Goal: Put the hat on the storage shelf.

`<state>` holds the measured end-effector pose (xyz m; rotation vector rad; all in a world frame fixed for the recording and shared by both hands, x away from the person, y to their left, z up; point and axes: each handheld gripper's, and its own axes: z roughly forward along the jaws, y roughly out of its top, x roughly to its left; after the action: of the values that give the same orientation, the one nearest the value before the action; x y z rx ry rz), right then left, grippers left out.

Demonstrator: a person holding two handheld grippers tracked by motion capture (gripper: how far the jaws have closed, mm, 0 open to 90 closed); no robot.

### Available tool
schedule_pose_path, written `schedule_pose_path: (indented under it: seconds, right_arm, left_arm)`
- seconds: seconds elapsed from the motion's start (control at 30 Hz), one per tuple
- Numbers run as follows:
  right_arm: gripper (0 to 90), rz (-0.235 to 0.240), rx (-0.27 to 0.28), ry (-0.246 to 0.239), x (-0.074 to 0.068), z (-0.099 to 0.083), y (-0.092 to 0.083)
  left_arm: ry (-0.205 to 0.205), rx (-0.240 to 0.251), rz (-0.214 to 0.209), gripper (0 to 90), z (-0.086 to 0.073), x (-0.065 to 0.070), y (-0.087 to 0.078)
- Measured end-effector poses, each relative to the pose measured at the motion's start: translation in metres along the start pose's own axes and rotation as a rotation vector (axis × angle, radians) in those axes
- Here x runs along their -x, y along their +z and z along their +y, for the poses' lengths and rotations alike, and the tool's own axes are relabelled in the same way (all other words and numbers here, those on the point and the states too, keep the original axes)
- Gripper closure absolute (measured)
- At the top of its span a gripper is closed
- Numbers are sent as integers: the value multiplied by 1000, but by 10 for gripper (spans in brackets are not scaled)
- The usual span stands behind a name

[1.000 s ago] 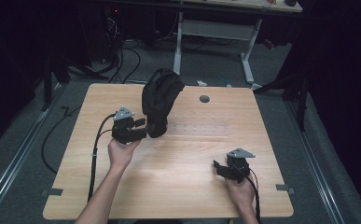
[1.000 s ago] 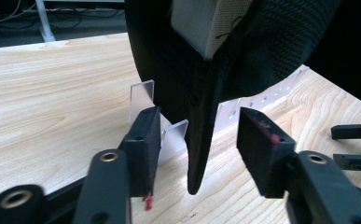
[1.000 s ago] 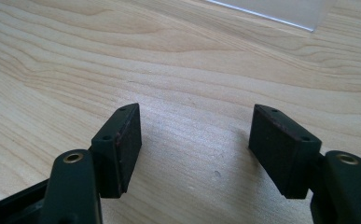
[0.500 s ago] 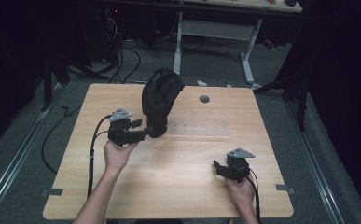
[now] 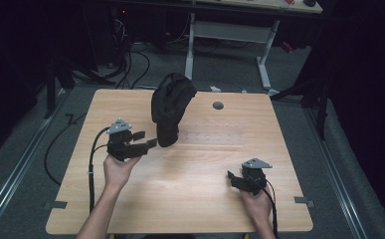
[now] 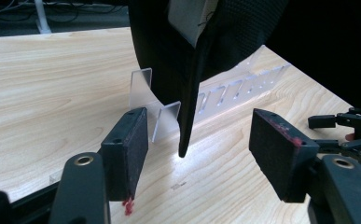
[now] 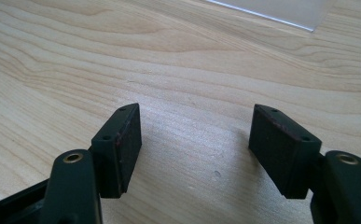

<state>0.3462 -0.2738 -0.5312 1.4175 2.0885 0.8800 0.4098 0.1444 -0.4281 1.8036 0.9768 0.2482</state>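
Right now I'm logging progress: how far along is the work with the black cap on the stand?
Done, it seems: the black cap hangs over the clear stand on the table. In hand: the left gripper sits beside the cap, its jaws having just been opening, with the cap's edge between them but untouched. Left, probably: drawing that hand away. The right gripper rests open on the table, apart from it.

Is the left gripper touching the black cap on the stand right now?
Apart. The left gripper view shows the left gripper open, the black cap hanging between its pads with bare table either side.
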Motion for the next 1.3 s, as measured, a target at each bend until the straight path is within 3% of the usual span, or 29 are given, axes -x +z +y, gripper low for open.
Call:
schedule_pose_path:
  seconds: [0.73, 1.3]
  right_arm:
    - [345, 0, -1, 1, 0, 0, 0]
    - [345, 0, -1, 1, 0, 0, 0]
  left_arm:
    - [-51, 0, 2, 361, -26, -4, -24]
    - [-72, -18, 20, 350, -48, -5, -33]
